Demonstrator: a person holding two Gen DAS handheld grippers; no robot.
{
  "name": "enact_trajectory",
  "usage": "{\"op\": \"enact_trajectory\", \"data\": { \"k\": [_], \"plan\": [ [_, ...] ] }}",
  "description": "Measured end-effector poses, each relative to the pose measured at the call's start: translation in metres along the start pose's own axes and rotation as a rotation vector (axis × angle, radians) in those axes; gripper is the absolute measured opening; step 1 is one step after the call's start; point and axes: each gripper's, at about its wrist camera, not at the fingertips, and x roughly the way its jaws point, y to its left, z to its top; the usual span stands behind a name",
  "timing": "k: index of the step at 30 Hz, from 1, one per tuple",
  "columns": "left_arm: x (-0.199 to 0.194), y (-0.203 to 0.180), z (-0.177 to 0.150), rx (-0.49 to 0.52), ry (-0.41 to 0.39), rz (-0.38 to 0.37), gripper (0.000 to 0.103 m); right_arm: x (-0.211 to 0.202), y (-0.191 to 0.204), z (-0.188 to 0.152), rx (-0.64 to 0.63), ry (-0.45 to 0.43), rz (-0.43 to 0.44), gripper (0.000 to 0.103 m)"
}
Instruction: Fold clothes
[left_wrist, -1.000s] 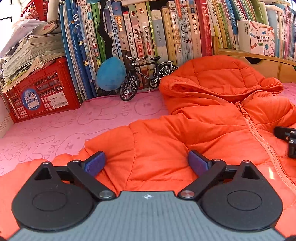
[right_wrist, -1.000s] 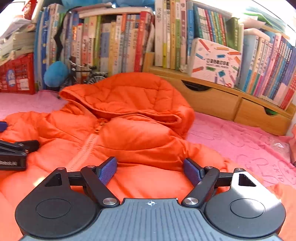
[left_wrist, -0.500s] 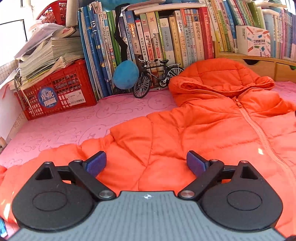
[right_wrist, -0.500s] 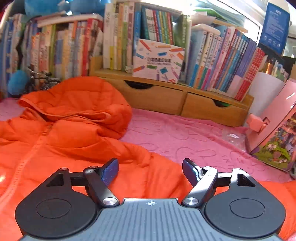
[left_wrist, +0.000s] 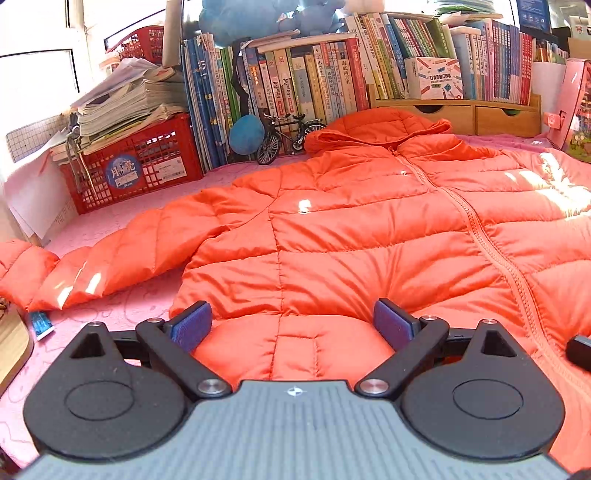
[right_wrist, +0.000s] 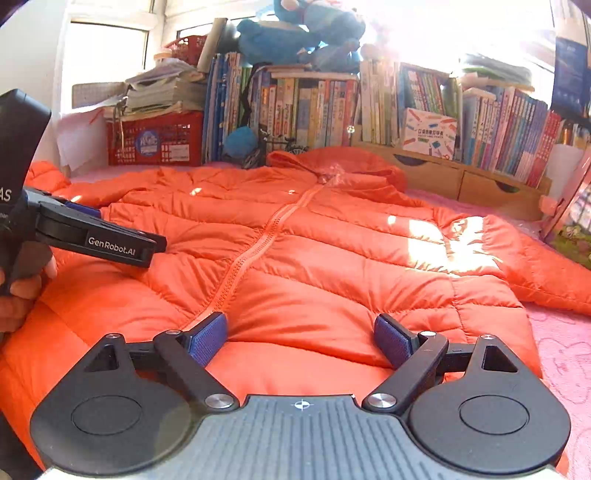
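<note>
An orange quilted hooded jacket (left_wrist: 369, 229) lies spread front-up on a pink mat, zipped, hood toward the books, sleeves stretched out to both sides. My left gripper (left_wrist: 291, 325) is open above the jacket's lower hem left of the zipper, nothing between its blue pads. My right gripper (right_wrist: 301, 338) is open over the hem right of the zipper (right_wrist: 255, 254), also holding nothing. In the right wrist view the jacket (right_wrist: 332, 251) fills the middle, and the left gripper's body (right_wrist: 92, 240) shows at the left edge, held by a hand (right_wrist: 22, 291).
A row of books (left_wrist: 332, 81) lines the back. A red crate (left_wrist: 129, 166) of papers stands back left, beside a model bicycle (left_wrist: 288, 136) and a blue ball (left_wrist: 245, 133). Wooden drawers (left_wrist: 480, 118) sit back right. The pink mat (left_wrist: 110, 225) shows around the jacket.
Both grippers have pulled back from near the hood and shoulders to the jacket's lower hem, still open. The whole jacket with both sleeves now shows.
</note>
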Motion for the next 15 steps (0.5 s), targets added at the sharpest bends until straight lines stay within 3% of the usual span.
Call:
{"op": "enact_trajectory", "data": {
  "k": [5, 7, 9, 12, 15],
  "plan": [
    [-0.012, 0.015, -0.014, 0.028, -0.032, 0.052, 0.1, -0.012, -0.029, -0.022, 0.054, -0.063, -0.141, 0.101],
    [-0.013, 0.026, -0.014, -0.028, 0.002, 0.028, 0.1, -0.013, -0.038, -0.017, 0.088, -0.028, -0.175, 0.102],
    [-0.018, 0.033, -0.004, -0.095, 0.095, 0.019, 0.1, -0.014, -0.048, -0.012, 0.123, 0.007, -0.208, 0.102],
    [-0.036, 0.026, 0.008, -0.091, 0.164, -0.017, 0.097, -0.018, -0.058, -0.004, 0.166, 0.058, -0.255, 0.092],
    [-0.049, 0.013, 0.013, -0.061, 0.222, -0.051, 0.098, -0.036, -0.031, 0.012, 0.122, 0.079, -0.238, 0.092]
  ]
}}
